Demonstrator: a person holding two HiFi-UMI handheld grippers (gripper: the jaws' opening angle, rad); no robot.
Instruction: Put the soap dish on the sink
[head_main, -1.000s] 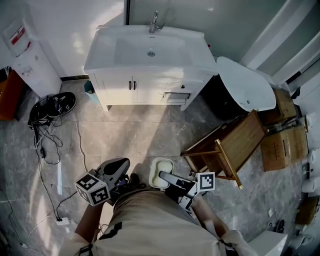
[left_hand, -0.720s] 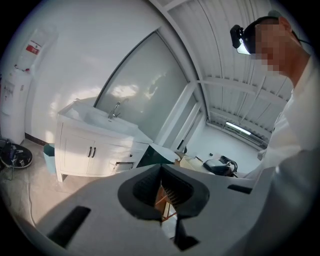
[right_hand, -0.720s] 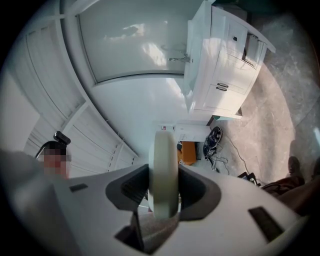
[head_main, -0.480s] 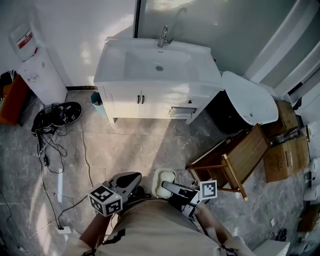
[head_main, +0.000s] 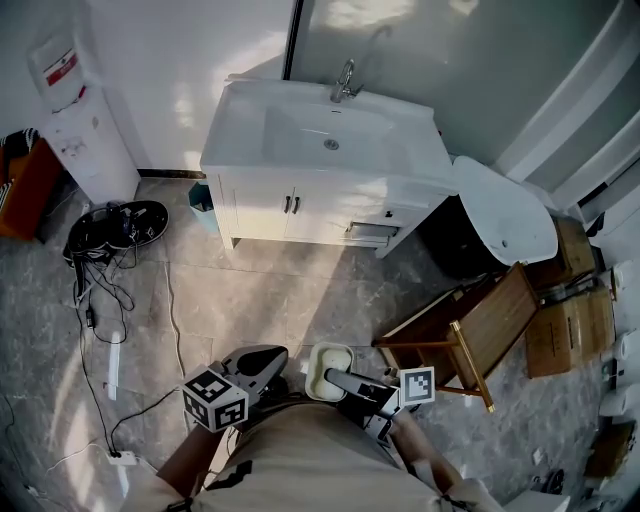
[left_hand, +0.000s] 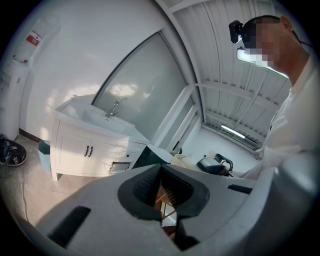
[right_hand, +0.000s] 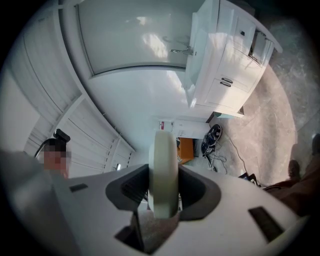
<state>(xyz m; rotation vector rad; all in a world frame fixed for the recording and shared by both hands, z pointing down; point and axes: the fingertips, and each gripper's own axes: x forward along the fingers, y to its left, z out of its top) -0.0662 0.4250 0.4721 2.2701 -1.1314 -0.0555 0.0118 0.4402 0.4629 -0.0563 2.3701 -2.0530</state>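
The white sink (head_main: 300, 165) with its faucet (head_main: 345, 80) tops a white vanity at the far wall. It also shows in the left gripper view as the sink (left_hand: 90, 116) and in the right gripper view as the sink (right_hand: 200, 55). A pale cream soap dish (head_main: 330, 360) hangs close in front of the person's body, well short of the vanity. My right gripper (head_main: 322, 378) is shut on it. The soap dish (right_hand: 165, 165) stands edge-on between the jaws of the right gripper (right_hand: 165, 187). My left gripper (head_main: 258, 362) is beside it, shut and empty, seen as left gripper (left_hand: 161, 185).
A tipped wooden stool (head_main: 465, 325) lies on the marble floor to the right. Behind it leans a white oval basin (head_main: 505, 205), with cardboard boxes (head_main: 570, 310) further right. At the left stand a water dispenser (head_main: 80, 110), tangled cables (head_main: 115, 225) and a small teal bin (head_main: 203, 197).
The person has stepped toward the vanity, so the sink sits lower and further right in the head view. Both grippers moved along with the body; the right one still grips the dish.
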